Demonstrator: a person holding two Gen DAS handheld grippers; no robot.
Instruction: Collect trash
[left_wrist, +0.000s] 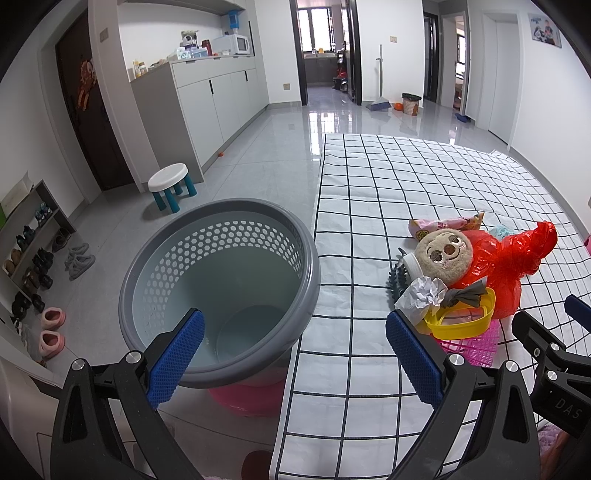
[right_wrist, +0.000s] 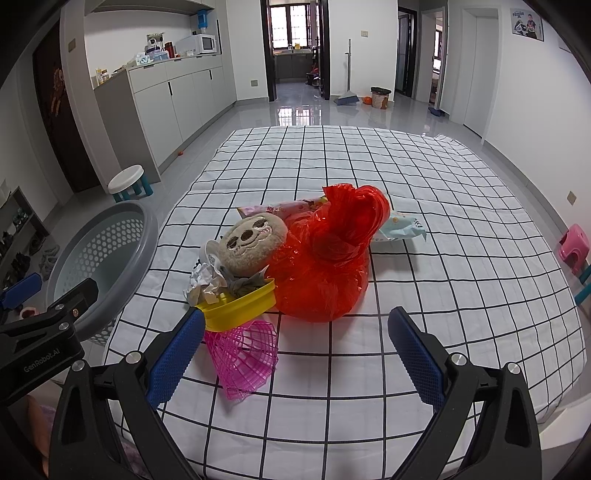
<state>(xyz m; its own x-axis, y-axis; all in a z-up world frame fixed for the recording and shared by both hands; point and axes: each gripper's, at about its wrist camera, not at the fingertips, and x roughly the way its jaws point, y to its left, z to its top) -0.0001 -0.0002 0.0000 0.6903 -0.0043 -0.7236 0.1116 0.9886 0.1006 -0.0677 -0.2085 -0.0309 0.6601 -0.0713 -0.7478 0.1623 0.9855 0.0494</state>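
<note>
A pile of items lies on the checked white bed (right_wrist: 406, 184): a red plastic bag (right_wrist: 325, 258), a plush sloth head (right_wrist: 251, 243), crumpled paper (right_wrist: 205, 282), a yellow bowl (right_wrist: 240, 304), a pink mesh basket (right_wrist: 243, 354), a pink snack wrapper (right_wrist: 288, 208) and a light blue packet (right_wrist: 400, 229). A grey perforated bin (left_wrist: 221, 280) stands on the floor at the bed's left edge. My left gripper (left_wrist: 295, 354) is open and empty, between the bin and the pile. My right gripper (right_wrist: 295, 350) is open and empty, just in front of the pile.
A white stool with teal legs (left_wrist: 171, 186) and a shoe rack (left_wrist: 29, 243) stand on the floor to the left. Pink slippers (left_wrist: 51, 332) lie nearby. A pink stool (right_wrist: 574, 247) is at the bed's right side. Cabinets line the left wall.
</note>
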